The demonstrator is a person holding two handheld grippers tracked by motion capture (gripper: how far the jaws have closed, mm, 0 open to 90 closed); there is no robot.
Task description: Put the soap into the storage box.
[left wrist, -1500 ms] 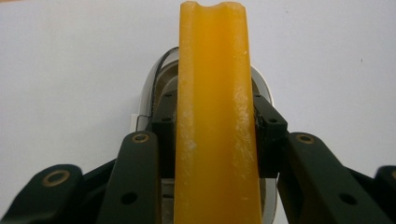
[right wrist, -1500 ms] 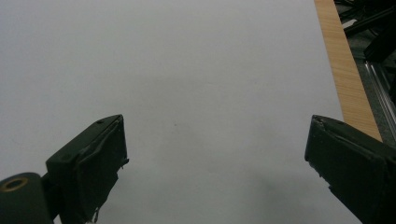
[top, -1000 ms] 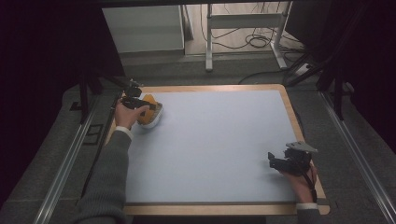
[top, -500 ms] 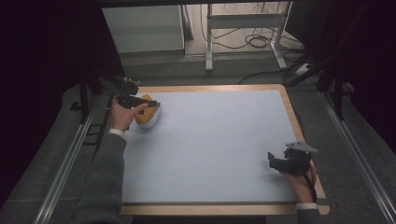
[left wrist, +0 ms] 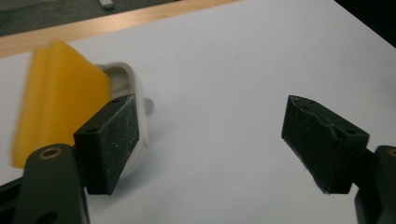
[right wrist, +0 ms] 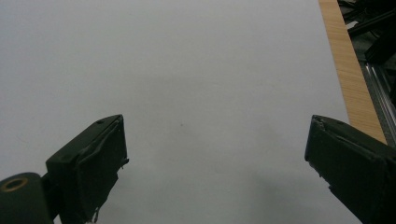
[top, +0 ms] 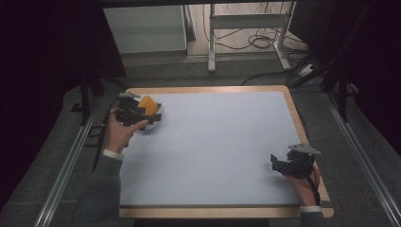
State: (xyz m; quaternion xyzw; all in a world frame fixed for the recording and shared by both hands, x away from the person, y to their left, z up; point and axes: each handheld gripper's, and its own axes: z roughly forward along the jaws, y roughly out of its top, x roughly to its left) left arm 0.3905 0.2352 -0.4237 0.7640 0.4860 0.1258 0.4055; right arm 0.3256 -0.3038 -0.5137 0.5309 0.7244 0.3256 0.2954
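A yellow block (top: 147, 104) stands tilted in a small white bowl (top: 157, 120) at the far left of the white board (top: 217, 142). My left gripper (top: 144, 115) is held beside the bowl, open, with nothing between its jaws. In the left gripper view the yellow block (left wrist: 60, 93) and the bowl (left wrist: 125, 77) lie just behind the left jaw, and the left gripper (left wrist: 215, 144) gapes over bare board. My right gripper (top: 275, 163) rests near the front right corner, and the right gripper (right wrist: 215, 163) is wide open over bare white surface.
The board has a wooden rim (top: 208, 89) all round; in the right gripper view that wooden rim (right wrist: 348, 70) runs along the right. Metal rails (top: 66, 165) flank the table. A white cabinet (top: 144, 28) and cables (top: 265, 40) lie beyond the far edge.
My left gripper has drawn back a little toward the person and now sits beside the bowl. The right gripper has not moved.
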